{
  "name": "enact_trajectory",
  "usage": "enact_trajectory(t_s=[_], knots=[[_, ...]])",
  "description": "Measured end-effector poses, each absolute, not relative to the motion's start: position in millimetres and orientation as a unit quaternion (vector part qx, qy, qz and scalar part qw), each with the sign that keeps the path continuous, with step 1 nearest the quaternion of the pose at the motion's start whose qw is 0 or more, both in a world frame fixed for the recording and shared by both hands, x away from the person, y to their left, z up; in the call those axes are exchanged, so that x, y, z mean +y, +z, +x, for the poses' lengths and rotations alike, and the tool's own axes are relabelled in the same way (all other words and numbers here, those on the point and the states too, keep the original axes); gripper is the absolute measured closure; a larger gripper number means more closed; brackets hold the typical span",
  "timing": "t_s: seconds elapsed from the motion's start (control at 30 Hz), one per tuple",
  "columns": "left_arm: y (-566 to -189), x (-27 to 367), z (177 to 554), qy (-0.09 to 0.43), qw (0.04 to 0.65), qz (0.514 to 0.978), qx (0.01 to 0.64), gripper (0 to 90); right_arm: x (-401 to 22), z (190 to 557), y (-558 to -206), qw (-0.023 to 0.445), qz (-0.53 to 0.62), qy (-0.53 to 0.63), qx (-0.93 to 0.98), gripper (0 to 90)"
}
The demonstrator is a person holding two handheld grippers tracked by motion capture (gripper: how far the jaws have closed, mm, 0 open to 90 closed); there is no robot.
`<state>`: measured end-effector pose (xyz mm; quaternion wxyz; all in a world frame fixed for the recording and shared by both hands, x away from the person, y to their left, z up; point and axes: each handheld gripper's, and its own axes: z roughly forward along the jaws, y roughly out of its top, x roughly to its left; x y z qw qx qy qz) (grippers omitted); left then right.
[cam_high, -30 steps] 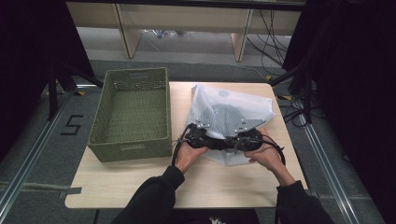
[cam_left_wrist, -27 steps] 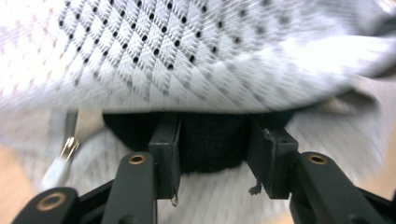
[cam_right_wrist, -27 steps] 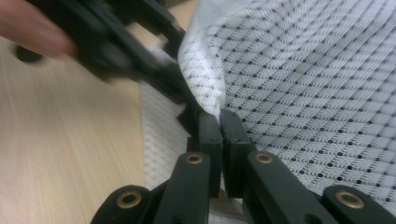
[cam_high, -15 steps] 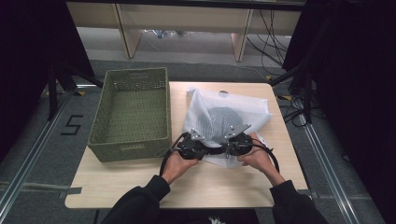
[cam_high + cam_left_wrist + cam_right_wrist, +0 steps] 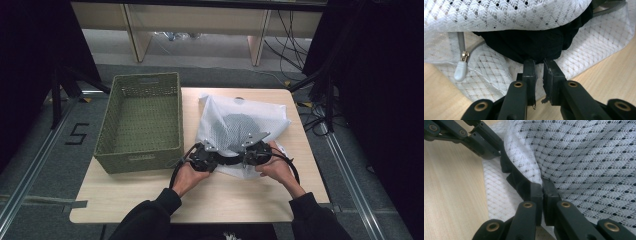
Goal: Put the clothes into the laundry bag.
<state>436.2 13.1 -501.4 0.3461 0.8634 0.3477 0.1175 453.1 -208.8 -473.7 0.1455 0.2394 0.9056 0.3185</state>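
Note:
A white mesh laundry bag (image 5: 250,112) lies on the table with a black garment (image 5: 232,127) showing through it. My right gripper (image 5: 246,158) is at the bag's near edge, shut on the upper mesh layer (image 5: 586,157) at its tips (image 5: 542,183). My left gripper (image 5: 219,159) is at the bag's open mouth. Its jaws have just been closing and stand almost together (image 5: 539,61), pinching the hem of the black garment (image 5: 529,42) that pokes out. The left gripper's fingers (image 5: 484,142) also reach in from the upper left of the right gripper view. A grey zipper pull (image 5: 461,70) hangs to the left.
A green woven basket (image 5: 140,157) stands at the table's left side, beside the bag. Bare wooden tabletop (image 5: 200,200) lies between the grippers and the near edge. Cables and table legs are on the floor beyond the far edge.
Both hands have drawn back toward the near edge and sunk a little. The bag now lies flatter, with the dark garment showing more plainly through the mesh.

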Motion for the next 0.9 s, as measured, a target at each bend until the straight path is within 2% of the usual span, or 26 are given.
enact_trajectory(t_s=[0.27,0.3,0.6,0.67,0.8,0.9], knots=[[-507.1,15.7,439.9,0.111,0.350,0.862,0.349,85.8,-207.6,449.8,-471.6,0.144,0.233,0.322,0.906,89.6],[-508.0,16.8,439.8,0.112,0.355,0.860,0.348,86.3,-206.1,447.3,-470.5,0.133,0.242,0.322,0.905,89.4],[-509.4,20.7,433.4,0.110,0.360,0.857,0.352,88.9,-193.9,449.7,-480.6,0.132,0.227,0.311,0.913,89.5],[-509.7,20.3,431.8,0.111,0.363,0.858,0.347,89.3,-193.9,455.2,-484.5,0.138,0.239,0.315,0.908,89.6],[-509.8,18.9,430.9,0.119,0.361,0.859,0.343,89.3,-193.2,470.4,-487.1,0.191,0.256,0.313,0.894,89.4],[-509.4,18.9,431.3,0.116,0.360,0.860,0.343,89.3,-194.0,476.4,-487.6,0.205,0.276,0.309,0.886,89.3]])
